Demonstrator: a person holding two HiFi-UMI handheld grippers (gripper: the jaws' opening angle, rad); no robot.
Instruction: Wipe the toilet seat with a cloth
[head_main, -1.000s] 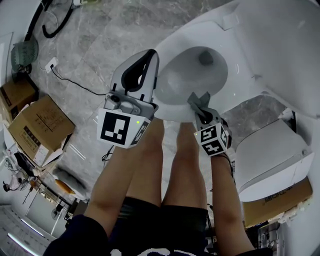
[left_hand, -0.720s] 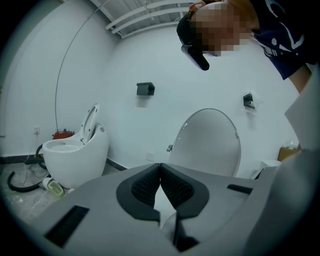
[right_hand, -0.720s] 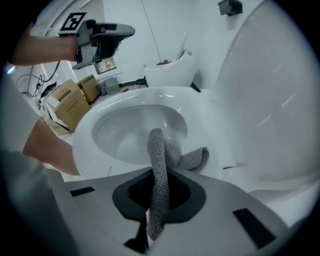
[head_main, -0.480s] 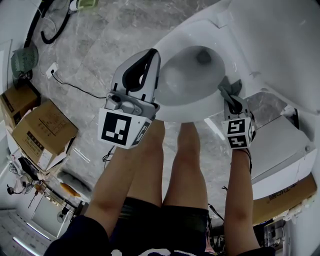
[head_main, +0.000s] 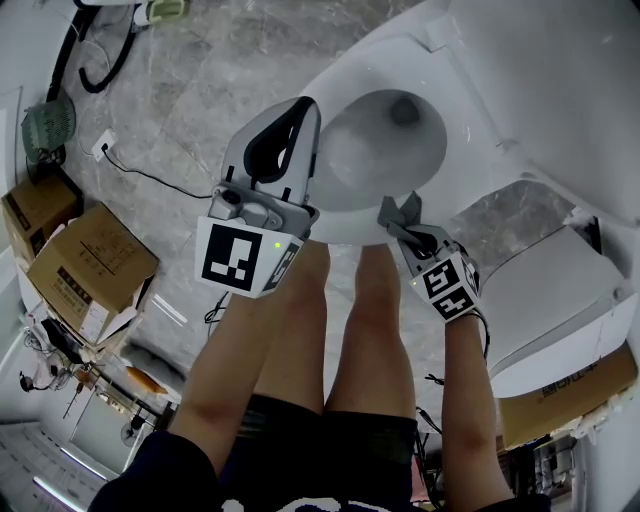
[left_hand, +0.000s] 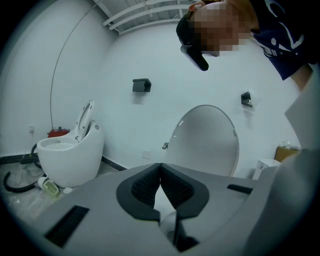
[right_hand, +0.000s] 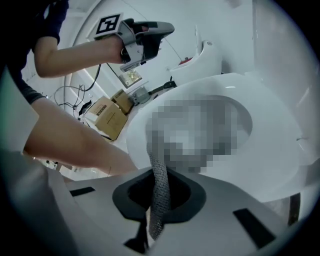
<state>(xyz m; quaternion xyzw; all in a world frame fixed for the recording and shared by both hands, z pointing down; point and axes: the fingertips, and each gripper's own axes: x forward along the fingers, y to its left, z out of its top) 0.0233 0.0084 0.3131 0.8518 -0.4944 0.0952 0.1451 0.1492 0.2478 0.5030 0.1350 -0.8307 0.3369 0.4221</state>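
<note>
The white toilet seat (head_main: 345, 222) rings the open bowl at the top middle of the head view. My right gripper (head_main: 405, 228) is shut on a grey cloth (head_main: 393, 207), which lies against the seat's front rim. In the right gripper view the cloth (right_hand: 160, 195) hangs as a netted strip between the jaws of the right gripper (right_hand: 159, 175), with the seat (right_hand: 270, 145) just beyond. My left gripper (head_main: 300, 108) is held up above the seat's left side, shut and holding nothing. In its own view the left gripper (left_hand: 160, 167) faces the raised lid (left_hand: 207, 140).
Cardboard boxes (head_main: 90, 265) stand on the marble floor at the left, with a black cable (head_main: 150, 170) trailing beside them. A second white toilet (head_main: 545, 300) stands at the right above another box (head_main: 570, 390). A further toilet (left_hand: 67, 155) stands by the wall.
My right gripper swept the cloth from the seat's front rim out to its right side, then back to the front rim. The left gripper has stayed where it was.
</note>
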